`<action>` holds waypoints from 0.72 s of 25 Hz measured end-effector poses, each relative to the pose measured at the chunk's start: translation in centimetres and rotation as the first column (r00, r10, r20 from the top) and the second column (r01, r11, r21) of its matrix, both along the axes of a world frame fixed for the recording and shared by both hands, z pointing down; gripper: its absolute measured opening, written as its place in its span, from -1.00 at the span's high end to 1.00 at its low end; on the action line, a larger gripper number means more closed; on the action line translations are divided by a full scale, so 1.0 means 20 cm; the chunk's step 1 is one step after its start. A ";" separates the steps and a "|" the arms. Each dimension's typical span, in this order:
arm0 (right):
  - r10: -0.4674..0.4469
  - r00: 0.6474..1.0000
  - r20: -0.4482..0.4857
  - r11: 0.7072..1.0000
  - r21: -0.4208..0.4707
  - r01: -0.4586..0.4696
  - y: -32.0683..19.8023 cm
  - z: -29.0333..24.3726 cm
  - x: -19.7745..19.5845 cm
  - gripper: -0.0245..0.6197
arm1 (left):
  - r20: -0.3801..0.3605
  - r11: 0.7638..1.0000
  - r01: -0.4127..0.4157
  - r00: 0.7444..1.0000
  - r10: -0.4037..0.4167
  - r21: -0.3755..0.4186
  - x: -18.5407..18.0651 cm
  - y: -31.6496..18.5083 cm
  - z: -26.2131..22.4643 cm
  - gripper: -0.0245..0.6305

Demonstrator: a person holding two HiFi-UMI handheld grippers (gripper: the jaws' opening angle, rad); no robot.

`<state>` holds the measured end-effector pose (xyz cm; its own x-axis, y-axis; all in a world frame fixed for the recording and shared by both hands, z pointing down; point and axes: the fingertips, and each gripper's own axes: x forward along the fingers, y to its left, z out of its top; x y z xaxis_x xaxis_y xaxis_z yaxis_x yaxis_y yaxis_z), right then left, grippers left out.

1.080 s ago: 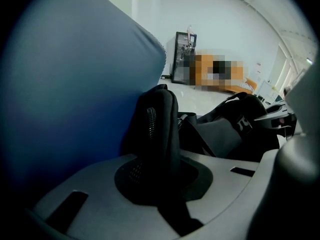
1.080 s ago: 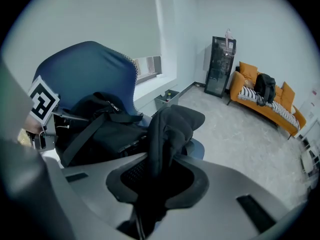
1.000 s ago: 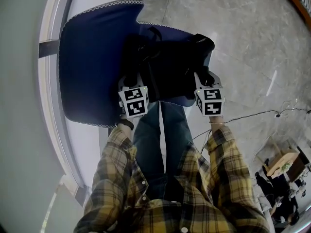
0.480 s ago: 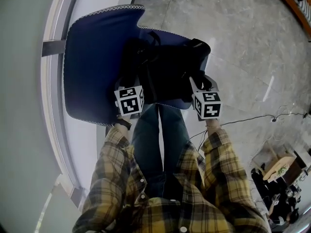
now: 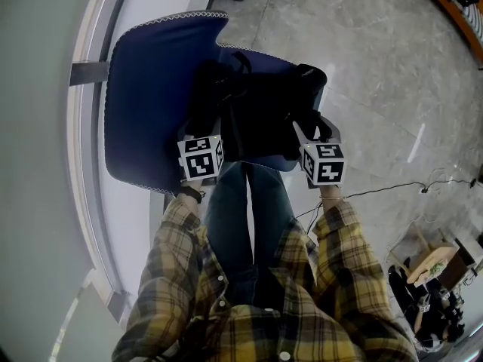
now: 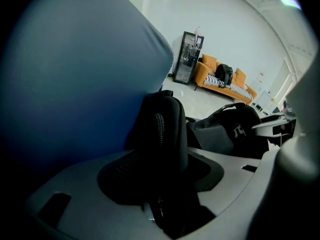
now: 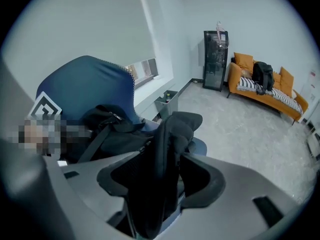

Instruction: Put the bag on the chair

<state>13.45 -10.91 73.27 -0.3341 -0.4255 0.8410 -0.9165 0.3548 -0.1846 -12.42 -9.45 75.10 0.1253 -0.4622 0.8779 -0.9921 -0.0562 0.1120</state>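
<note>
The bag [image 5: 260, 108] is down on the chair [image 5: 147, 104]. It sits on the blue seat with its back up near the backrest, and its long axis runs across the seat from the left edge to the right edge. Its right end reaches the seat's right edge; whether it hangs over is hard to tell from above.

Both grippers are at the seat's front edge, one at each end of the bag. The left gripper [image 6: 159, 154] has its jaws opening, spread wide, with a dark zippered fold of the bag standing upright between them. The pads look clear of it on both sides. It's the same on the other side: the right gripper [image 7: 160, 179] has its jaws opening too, with a limp ridge of black fabric between them and gaps on either flank.

What matters now is that each fold points straight along its gripper, with the bulk of the bag beyond the jaws toward the backrest. So my read is that the way out is straight back over the front edge, toward the person. Any sideways drift could snag a fold and drag the bag forward. Neither gripper is nearer; they mirror each other. The task looks all but done.
</note>
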 end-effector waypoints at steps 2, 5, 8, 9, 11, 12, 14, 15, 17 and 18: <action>0.004 1.000 0.001 1.000 0.001 -0.004 0.00 0.00 0.00 0.18 | 0.011 1.000 -0.002 1.000 0.002 0.005 0.00 0.00 -0.01 0.21; 0.019 1.000 -0.006 1.000 0.016 -0.019 -0.01 -0.02 0.02 0.16 | 0.017 1.000 -0.006 1.000 0.005 0.019 0.00 -0.01 -0.03 0.20; 0.031 0.999 -0.034 0.997 0.066 -0.029 -0.03 -0.07 0.05 0.16 | 0.034 0.999 -0.027 0.999 0.026 0.039 0.01 -0.02 -0.07 0.20; 0.034 0.999 -0.039 0.996 0.081 -0.030 -0.04 -0.09 0.06 0.16 | 0.040 0.998 -0.035 0.999 0.033 0.049 0.02 -0.03 -0.08 0.20; 0.037 0.999 -0.036 0.994 0.100 -0.033 -0.04 -0.14 0.06 0.16 | 0.043 0.998 -0.035 0.999 0.033 0.061 0.02 -0.02 -0.13 0.20; 0.039 0.999 -0.031 0.994 0.107 -0.036 -0.03 -0.18 0.06 0.16 | 0.042 0.998 -0.030 0.999 0.028 0.063 0.02 -0.01 -0.15 0.20; 0.051 0.998 -0.019 0.992 0.120 -0.049 -0.02 -0.26 0.06 0.16 | 0.044 0.998 -0.020 0.999 0.018 0.066 0.01 0.02 -0.21 0.20; 0.060 0.998 -0.011 0.990 0.127 -0.058 -0.01 -0.31 0.07 0.17 | 0.044 0.997 -0.017 0.999 0.014 0.071 0.00 0.03 -0.25 0.20; 0.075 0.997 0.007 0.986 0.148 -0.075 -0.03 -0.40 0.06 0.16 | 0.038 0.996 -0.010 0.999 0.006 0.094 0.00 0.01 -0.32 0.20; 0.079 0.997 0.017 0.983 0.163 -0.080 -0.06 -0.44 0.06 0.17 | 0.032 0.994 -0.006 0.999 0.003 0.112 0.00 -0.02 -0.36 0.20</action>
<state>14.62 -12.04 64.51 -0.3020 -0.5822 0.7549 -0.9414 0.3071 -0.1397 -12.39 -9.90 67.85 0.1006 -0.5577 0.8239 -0.9948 -0.0710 0.0734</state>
